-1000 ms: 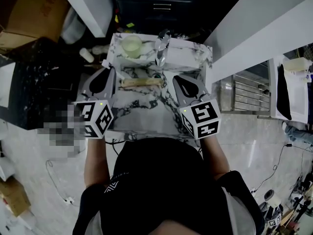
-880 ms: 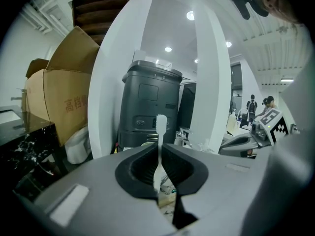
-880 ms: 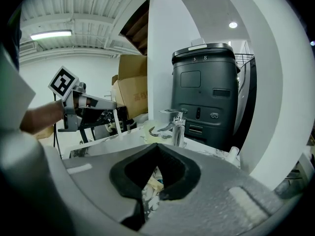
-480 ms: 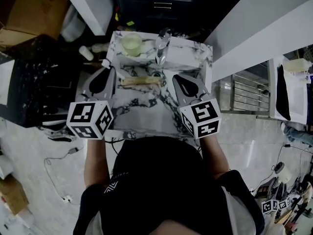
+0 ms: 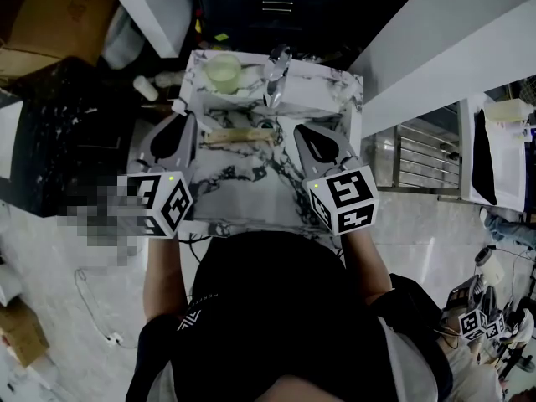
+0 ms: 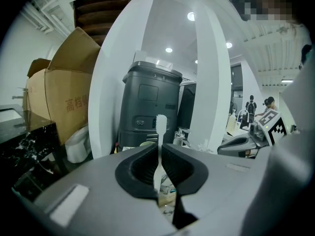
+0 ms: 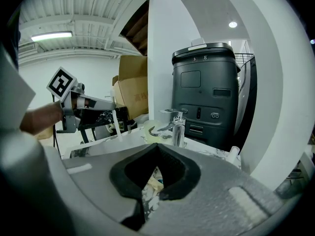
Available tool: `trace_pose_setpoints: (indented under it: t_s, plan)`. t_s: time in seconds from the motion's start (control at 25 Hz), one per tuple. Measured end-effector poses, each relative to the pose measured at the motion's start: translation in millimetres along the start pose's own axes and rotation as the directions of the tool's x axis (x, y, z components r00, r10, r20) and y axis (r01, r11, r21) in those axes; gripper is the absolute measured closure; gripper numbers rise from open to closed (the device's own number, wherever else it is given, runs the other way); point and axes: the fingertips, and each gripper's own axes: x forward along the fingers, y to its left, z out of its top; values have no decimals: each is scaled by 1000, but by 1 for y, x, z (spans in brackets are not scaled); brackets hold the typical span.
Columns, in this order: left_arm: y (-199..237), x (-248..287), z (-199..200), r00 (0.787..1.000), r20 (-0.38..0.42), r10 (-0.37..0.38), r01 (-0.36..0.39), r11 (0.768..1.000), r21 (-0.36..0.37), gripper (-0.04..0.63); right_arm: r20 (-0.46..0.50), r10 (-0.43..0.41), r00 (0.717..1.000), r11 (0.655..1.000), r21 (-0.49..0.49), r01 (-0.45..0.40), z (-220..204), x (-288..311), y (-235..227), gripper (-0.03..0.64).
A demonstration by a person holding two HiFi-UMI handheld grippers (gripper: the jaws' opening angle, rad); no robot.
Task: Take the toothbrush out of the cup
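A white toothbrush (image 6: 160, 127) stands upright, with my left gripper (image 6: 160, 146) shut on its handle and the bristle head above the jaws. In the head view the left gripper (image 5: 187, 115) hovers over the left edge of the marble counter (image 5: 251, 191), and the toothbrush (image 5: 178, 105) juts from its tip. The pale green cup (image 5: 224, 73) sits at the back left of the counter, apart from the brush. My right gripper (image 5: 299, 130) hangs over the counter's right side. Its tips (image 7: 156, 145) meet with nothing between them. From the right gripper view I see the left gripper (image 7: 83, 104) holding the toothbrush (image 7: 117, 125) clear of the cup (image 7: 149, 130).
A chrome faucet (image 5: 275, 75) stands at the back of the counter beside the cup. A wooden piece (image 5: 241, 138) lies across the counter between the two grippers. Behind are a dark grey bin (image 6: 147, 107), cardboard boxes (image 6: 59, 97) and white pillars.
Both grippers and the toothbrush stay where they were. Only people and gear on the floor in the background have shifted.
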Motion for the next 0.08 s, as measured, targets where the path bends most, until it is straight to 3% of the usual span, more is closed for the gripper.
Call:
trace_pose_setpoints:
  t_s: [0.08]
  plan:
    - [-1,0,0,1000,1,-1,1,1000,0,555,1,-2,1000,1000,1,2,-1,-1,-1,615]
